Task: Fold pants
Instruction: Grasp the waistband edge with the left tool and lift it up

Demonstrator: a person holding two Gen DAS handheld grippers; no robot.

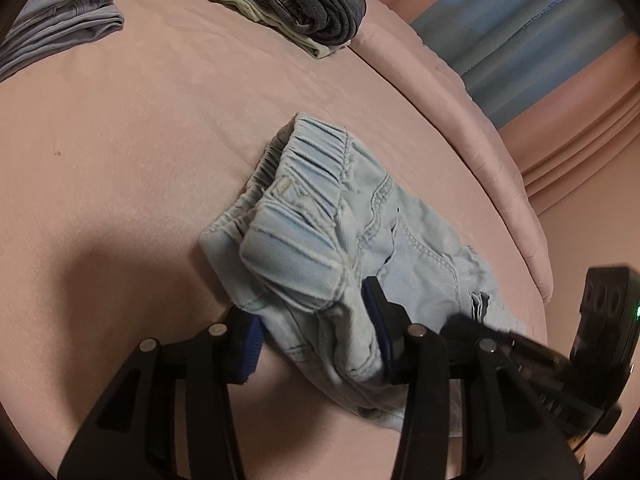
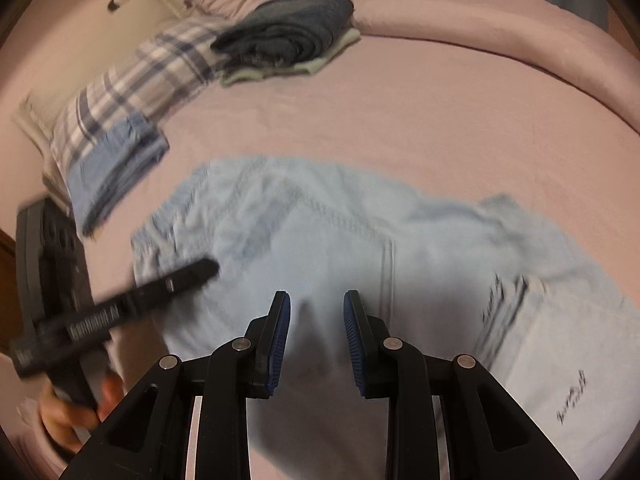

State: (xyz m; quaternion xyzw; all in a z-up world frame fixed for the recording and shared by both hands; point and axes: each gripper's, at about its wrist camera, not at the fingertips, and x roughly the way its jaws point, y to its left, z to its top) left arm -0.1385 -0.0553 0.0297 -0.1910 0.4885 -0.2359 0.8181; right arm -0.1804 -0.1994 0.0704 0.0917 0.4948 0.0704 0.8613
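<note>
My left gripper [image 1: 316, 336] pinches the near fold of the light blue pants [image 1: 340, 232] on the pink bed [image 1: 120, 120] | my right gripper [image 2: 317, 340] hovers, narrowly parted, empty | only the right view shows a hand [image 2: 68, 416] and plaid pillow [image 2: 132, 88].

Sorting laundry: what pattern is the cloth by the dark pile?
Blue-and-white plaid cloth, clearest in the right wrist view.

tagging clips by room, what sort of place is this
Most likely a bedroom: the work surface is a bed with a pink sheet, a plaid pillow sits at its far end, and folded clothes, such as the dark grey stack, lie beside the light blue pants.
</note>
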